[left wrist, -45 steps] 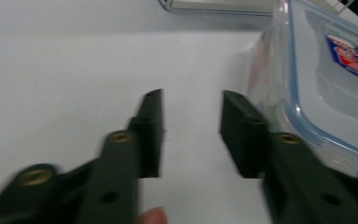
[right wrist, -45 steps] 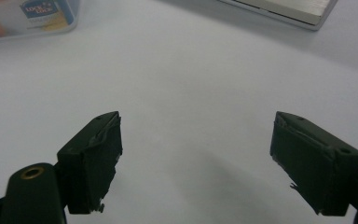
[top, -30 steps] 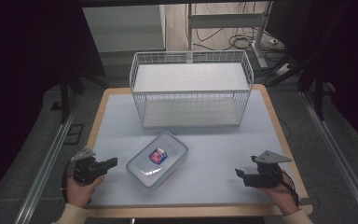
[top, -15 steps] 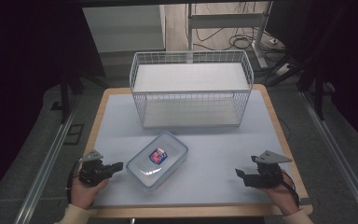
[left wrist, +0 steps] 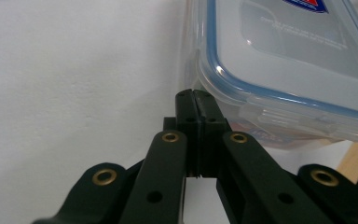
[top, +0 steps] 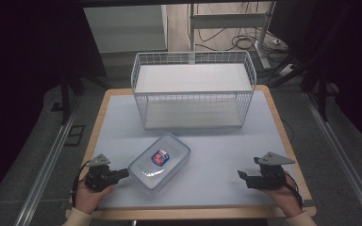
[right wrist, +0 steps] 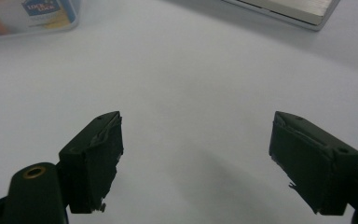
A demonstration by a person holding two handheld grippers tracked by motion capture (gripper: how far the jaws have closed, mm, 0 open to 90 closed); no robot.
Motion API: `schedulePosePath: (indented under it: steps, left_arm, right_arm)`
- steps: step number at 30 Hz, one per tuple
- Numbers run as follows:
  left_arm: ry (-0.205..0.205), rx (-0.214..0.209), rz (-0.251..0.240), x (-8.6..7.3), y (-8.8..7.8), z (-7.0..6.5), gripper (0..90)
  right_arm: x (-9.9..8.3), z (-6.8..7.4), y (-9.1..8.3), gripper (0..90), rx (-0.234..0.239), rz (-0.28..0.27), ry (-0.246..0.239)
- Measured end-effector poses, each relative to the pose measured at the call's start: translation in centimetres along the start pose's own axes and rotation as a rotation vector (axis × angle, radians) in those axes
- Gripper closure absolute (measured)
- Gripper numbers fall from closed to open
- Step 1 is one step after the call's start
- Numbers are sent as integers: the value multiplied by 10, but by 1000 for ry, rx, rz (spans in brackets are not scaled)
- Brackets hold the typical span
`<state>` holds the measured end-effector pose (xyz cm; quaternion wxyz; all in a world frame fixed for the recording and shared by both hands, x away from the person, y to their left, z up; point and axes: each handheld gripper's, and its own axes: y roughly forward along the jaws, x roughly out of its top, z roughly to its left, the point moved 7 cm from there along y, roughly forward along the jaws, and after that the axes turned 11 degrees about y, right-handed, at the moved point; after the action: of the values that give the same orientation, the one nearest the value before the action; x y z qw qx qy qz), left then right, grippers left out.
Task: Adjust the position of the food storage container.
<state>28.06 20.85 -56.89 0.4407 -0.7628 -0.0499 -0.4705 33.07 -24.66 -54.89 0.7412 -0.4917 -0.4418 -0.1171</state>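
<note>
A clear plastic food box (top: 160, 161) with a blue-edged lid and a red and blue label lies on the white mat, front and left of centre. My left gripper (top: 123, 174) is shut with nothing between its jaws, and its tips sit right at the box's near left corner. In the left gripper view the closed tips (left wrist: 195, 100) meet the box (left wrist: 279, 60) just under the lid's rim. My right gripper (top: 241, 175) rests near the front right of the mat, well apart from the box. In the right gripper view its jaws (right wrist: 196, 154) stand wide open over bare mat.
A white wire basket (top: 193, 89) stands at the back middle of the mat, its base showing in the right gripper view (right wrist: 284, 9). The wooden table edge (top: 101, 110) frames the mat. Metal rails and cables lie on the floor around the table.
My left gripper has slid right along the mat until its shut tips reach the box's corner. The right gripper and the box have stayed where they were.
</note>
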Motion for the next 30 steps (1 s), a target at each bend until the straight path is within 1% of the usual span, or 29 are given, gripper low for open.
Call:
schedulePosePath:
  steps: [3, 5, 6, 7, 8, 10, 11, 12, 13, 14, 15, 16, 17, 19, 21, 23, 24, 27, 30]
  left_arm:
    - [9, -14, 9, 1, 2, -8, 900]
    - [30, -27, 16, 2, 4, -16, 900]
    - [40, -37, 22, 3, 6, -22, 899]
    - [40, -37, 22, 3, 6, -22, 899]
    - [57, -54, 31, 5, 9, -30, 899]
    - [75, -74, 42, 6, 13, -39, 899]
    - [75, -74, 42, 6, 13, -39, 899]
    - [89, -96, 46, 7, 17, -47, 899]
    - [89, -96, 46, 7, 17, -47, 898]
    - [104, -116, 58, 8, 21, -56, 897]
    - [108, -116, 64, 7, 22, -58, 898]
    - [104, -120, 69, 7, 24, -61, 898]
    - [104, -120, 69, 7, 24, -61, 898]
    - [89, -131, 83, 8, 28, -70, 897]
    - [92, -140, 88, 8, 30, -74, 895]
    - [93, -145, 89, 8, 31, -76, 892]
    - [89, -152, 97, 9, 33, -79, 892]
    - [83, -149, 107, 10, 39, -84, 891]
    - [98, -158, 120, 12, 44, -90, 893]
  right_arm:
    - [0, 0, 0, 175, 2, 0, 1]
    - [0, 1, 0, 175, 1, -1, -1]
    - [0, 1, 0, 175, 2, -1, 0]
    - [0, 1, 0, 175, 2, -1, 0]
    - [0, 1, -1, 175, 3, 0, -3]
    - [0, 2, -1, 175, 4, -1, -3]
    - [0, 2, -1, 175, 4, -1, -3]
    - [0, 2, -1, 175, 5, -1, -3]
    - [0, 2, -1, 175, 5, -1, -3]
    - [0, 2, -1, 175, 5, -2, -2]
    - [0, 2, -1, 175, 5, -1, -1]
    - [0, 2, -1, 175, 5, 0, 0]
    - [0, 2, -1, 175, 5, 0, 0]
    - [0, 2, 0, 175, 7, 3, 0]
    - [-1, 3, 0, 175, 7, 4, -2]
    - [-1, 3, 0, 175, 8, 5, -1]
    - [-1, 3, 1, 175, 9, 6, -2]
    - [-1, 3, 1, 175, 9, 7, -2]
    - [-2, 4, 2, 175, 9, 10, -4]
